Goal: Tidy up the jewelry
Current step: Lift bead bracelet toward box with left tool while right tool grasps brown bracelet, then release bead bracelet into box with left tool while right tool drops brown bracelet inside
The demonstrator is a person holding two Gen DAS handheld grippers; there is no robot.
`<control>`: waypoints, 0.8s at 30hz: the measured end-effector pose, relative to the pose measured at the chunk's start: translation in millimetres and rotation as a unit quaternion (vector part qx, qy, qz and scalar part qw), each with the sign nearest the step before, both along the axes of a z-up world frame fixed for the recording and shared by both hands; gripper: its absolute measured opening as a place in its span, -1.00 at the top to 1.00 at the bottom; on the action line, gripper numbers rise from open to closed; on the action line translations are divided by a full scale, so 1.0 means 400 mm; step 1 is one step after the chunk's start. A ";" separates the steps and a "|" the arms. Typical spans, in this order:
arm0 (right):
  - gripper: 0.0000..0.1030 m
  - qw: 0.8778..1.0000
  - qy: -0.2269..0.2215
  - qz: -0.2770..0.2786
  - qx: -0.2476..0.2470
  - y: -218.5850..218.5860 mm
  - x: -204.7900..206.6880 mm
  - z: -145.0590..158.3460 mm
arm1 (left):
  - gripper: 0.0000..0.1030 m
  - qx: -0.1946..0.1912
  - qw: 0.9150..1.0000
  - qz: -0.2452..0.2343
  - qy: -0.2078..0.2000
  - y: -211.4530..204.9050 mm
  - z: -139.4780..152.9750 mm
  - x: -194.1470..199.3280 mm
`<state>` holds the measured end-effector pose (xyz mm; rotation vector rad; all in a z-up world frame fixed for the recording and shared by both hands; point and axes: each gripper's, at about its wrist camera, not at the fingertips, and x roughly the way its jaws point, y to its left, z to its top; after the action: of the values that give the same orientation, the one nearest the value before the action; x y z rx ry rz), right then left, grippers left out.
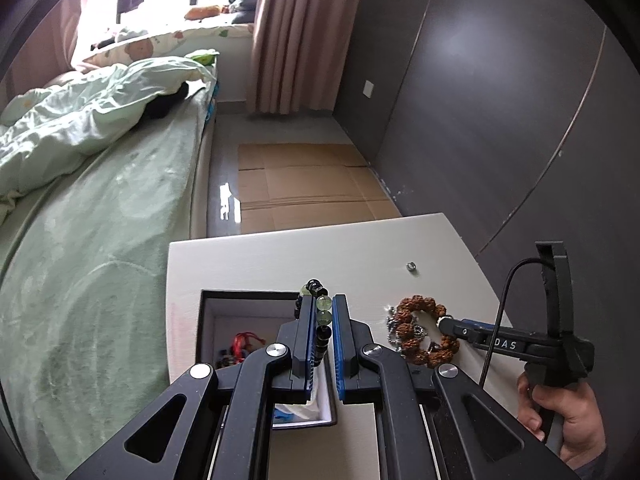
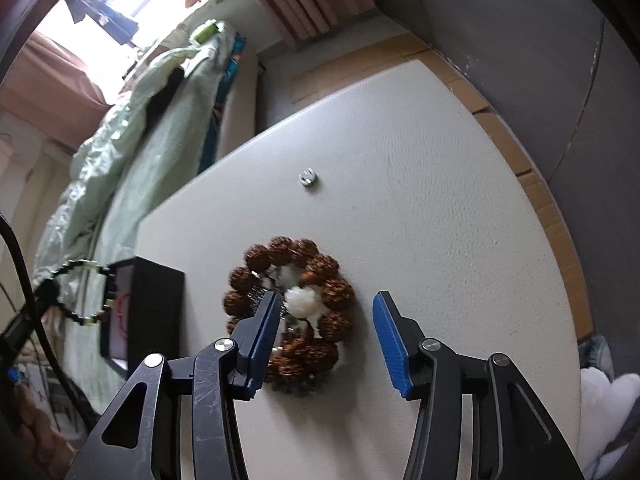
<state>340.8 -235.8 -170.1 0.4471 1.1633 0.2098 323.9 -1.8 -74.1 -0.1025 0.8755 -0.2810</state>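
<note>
My left gripper (image 1: pixel 323 312) is shut on a bracelet of black and pale green beads (image 1: pixel 323 322) and holds it over the right edge of an open black jewelry box (image 1: pixel 208 300). That bracelet also shows in the right wrist view (image 2: pixel 86 292) next to the box (image 2: pixel 156 312). My right gripper (image 2: pixel 326 308) is open and straddles a brown knobbly seed bracelet (image 2: pixel 336 292) lying on the white table (image 2: pixel 440 240). A silver chain (image 1: pixel 396 330) and a white stone piece (image 2: pixel 302 300) lie with it.
A small silver ring (image 2: pixel 307 178) lies farther back on the table, also in the left wrist view (image 1: pixel 411 267). The box holds a red cord item (image 1: pixel 244 342). A bed with green bedding (image 1: pixel 100 240) is at the left. Cardboard (image 1: pixel 312 184) covers the floor.
</note>
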 end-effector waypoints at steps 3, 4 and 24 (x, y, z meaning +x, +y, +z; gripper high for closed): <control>0.02 1.000 0.003 0.010 -0.021 0.019 0.005 -0.009 | 0.85 -0.002 1.000 0.003 0.001 0.011 -0.003 0.002; 0.02 0.999 0.001 0.013 -0.032 0.025 0.006 -0.008 | 0.85 -0.002 1.000 0.004 0.001 0.014 -0.004 0.003; 0.71 0.997 -0.065 0.025 0.020 -0.002 -0.035 0.059 | 0.84 0.014 0.999 0.038 0.029 0.056 -0.048 -0.005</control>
<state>326.8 -236.6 -146.6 0.4337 1.0445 0.3020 321.9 20.5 -93.3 -0.1193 0.9308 -0.1953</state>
